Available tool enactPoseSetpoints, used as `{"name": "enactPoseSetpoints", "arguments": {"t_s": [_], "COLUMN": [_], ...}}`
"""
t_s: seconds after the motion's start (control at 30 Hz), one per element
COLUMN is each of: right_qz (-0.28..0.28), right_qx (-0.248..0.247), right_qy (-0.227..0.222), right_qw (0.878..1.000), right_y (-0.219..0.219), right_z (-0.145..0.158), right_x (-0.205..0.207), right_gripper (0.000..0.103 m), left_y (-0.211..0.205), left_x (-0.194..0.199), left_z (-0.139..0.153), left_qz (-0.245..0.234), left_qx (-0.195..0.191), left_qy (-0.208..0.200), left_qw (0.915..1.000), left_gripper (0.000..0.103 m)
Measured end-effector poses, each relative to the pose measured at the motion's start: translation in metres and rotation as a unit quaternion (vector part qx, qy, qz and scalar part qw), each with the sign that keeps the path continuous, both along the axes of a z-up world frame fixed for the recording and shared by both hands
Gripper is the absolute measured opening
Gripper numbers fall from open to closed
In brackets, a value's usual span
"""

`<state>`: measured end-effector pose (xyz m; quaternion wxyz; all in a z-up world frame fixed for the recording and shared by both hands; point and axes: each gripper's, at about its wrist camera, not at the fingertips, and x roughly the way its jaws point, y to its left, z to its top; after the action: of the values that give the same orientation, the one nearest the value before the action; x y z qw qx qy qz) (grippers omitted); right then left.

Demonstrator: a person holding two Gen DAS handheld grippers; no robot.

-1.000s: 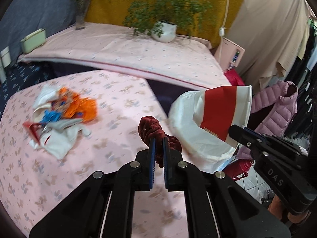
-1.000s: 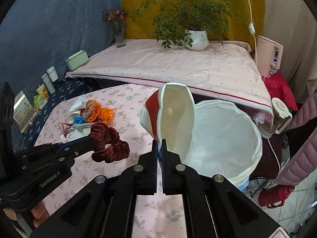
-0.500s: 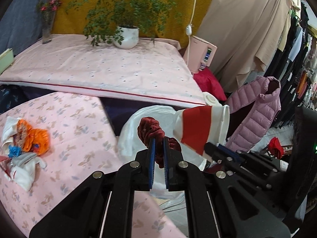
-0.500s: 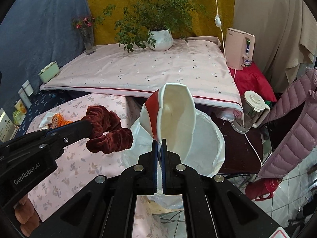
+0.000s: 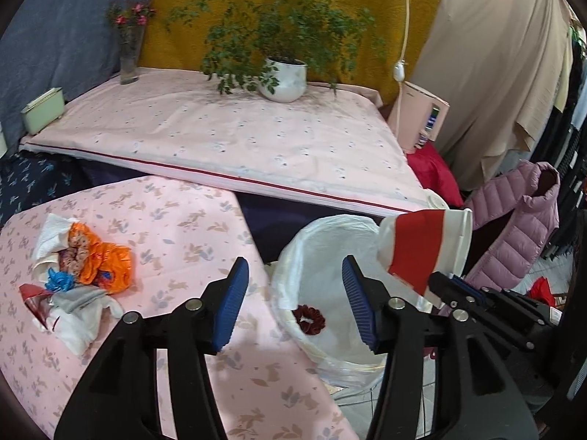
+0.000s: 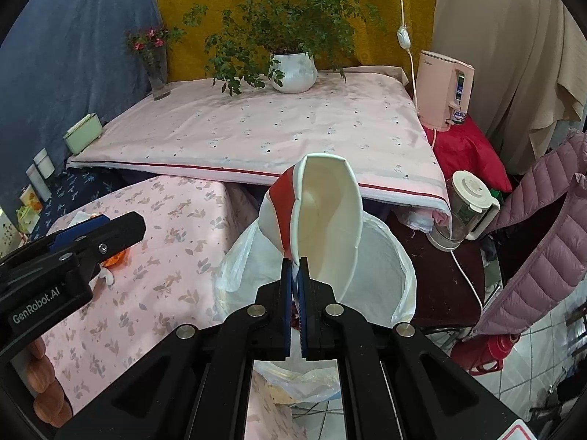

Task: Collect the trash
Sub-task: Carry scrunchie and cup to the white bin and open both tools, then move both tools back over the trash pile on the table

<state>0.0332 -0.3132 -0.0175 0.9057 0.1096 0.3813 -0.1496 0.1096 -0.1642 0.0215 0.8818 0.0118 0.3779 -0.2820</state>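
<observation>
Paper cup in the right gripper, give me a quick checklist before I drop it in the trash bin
1. Right gripper shut on the paper cup: ok.
2. Cup is over the trash bin mouth: ok.
3. Bin liner is open to take it: ok.
4. Left gripper has its jaws opening with nothing between them: ok.
5. Red scrunchie lies inside the bin: ok.
6. Trash pile on the table is cleared: not ok.
</observation>
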Motion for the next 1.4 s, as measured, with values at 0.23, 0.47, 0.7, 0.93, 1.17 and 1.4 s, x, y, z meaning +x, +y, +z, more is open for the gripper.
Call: {"name": "enactPoseSetpoints", "arguments": {"t_s": [0.23,0.47,0.7,0.93,1.17,1.4], "right_qz": [-0.011,-0.006,0.011,0.029,0.046,0.070], "right_qx": [-0.004,-0.011,-0.018,-0.022,-0.022,-0.022], "right_qy": [-0.010,-0.032,-0.038,-0.040,-0.038,-0.036], "right_qw": [1.000,0.999,0.999,0.999,0.998,0.997], "right_y": [0.004,0.013,0.033,0.056,0.079,0.110], "right_z": [0.006,0.024,0.030,0.034,0.032,0.031], "right_x": [0.009,0.011,0.013,0.018,0.024,0.033], "right_gripper": [0.021,0.038,0.046,0.051,0.052,0.052], "left_y": [0.019,0.036,0.051,0.073,0.108,0.151], "left_x": [0.006,0.009,0.010,0.013,0.019,0.027], "left_z": [0.003,0.004,0.003,0.000,-0.010,-0.018], "left_qz": [0.035,0.066,0.080,0.103,0.140,0.178], "left_qx": [0.002,0.006,0.010,0.010,0.012,0.005], "left_qy": [-0.011,-0.019,-0.021,-0.015,-0.006,0.008], "left_qw": [0.9993,0.9976,0.9965,0.9946,0.9900,0.9839], "left_gripper": [0.075,0.087,0.087,0.087,0.089,0.090]}}
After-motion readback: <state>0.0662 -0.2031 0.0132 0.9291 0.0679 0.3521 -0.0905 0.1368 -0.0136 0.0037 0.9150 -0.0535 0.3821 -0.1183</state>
